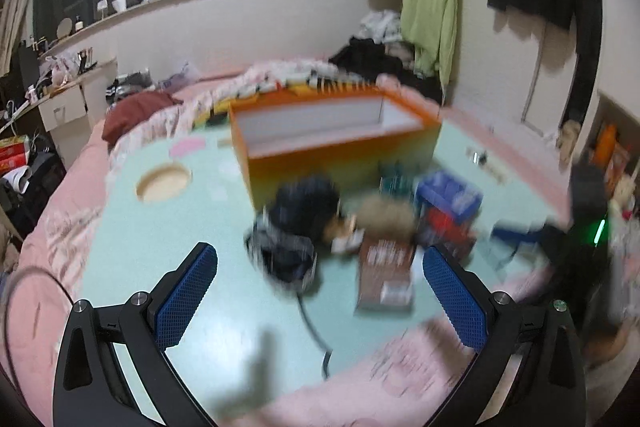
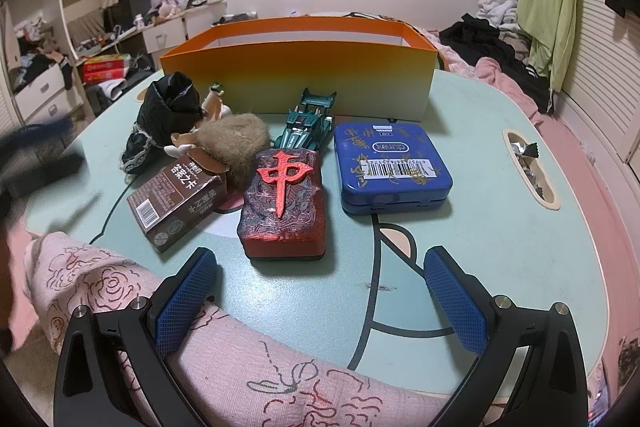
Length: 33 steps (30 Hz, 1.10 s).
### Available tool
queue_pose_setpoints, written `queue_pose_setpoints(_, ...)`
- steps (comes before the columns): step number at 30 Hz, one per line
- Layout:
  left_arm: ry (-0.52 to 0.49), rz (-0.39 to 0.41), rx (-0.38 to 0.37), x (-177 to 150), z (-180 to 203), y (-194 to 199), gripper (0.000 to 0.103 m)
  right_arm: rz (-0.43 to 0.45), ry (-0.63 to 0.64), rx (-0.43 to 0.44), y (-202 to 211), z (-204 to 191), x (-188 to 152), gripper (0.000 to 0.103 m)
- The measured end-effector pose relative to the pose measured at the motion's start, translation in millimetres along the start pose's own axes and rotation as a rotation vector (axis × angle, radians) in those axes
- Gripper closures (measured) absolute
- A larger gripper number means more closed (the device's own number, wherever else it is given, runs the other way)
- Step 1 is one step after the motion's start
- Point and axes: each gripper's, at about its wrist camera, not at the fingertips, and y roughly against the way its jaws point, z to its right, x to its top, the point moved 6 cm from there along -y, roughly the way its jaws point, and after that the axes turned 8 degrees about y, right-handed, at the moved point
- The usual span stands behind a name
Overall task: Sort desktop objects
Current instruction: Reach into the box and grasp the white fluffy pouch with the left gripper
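An open orange box stands at the back of a mint-green table. In front of it lie a black cloth pouch, a furry brown doll, a brown drink carton, a red mahjong-tile block, a green toy car and a blue tin. My right gripper is open and empty, just short of the red block. My left gripper is open and empty above the table's near edge, with the pouch and carton ahead; that view is blurred.
A pink blanket drapes the table's near edge under the right gripper. A cup hole is in the table's left side and a slot with wrappers in its right side. A bed with clothes lies behind.
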Motion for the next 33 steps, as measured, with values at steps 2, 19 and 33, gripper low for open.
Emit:
queue_pose_setpoints(2,0.041,-0.024,-0.001,24,4,-5,0.000,0.000,0.000,0.000,0,0,0,0.000)
queue_pose_setpoints(19,0.159,-0.282,0.122,73,14,-137,0.006,0.001,0.003,0.002,0,-1,1,0.000)
queue_pose_setpoints(33,0.197,-0.377,0.028,79,24,-146,0.017,0.002,0.004,0.004,1,-2,2,0.000)
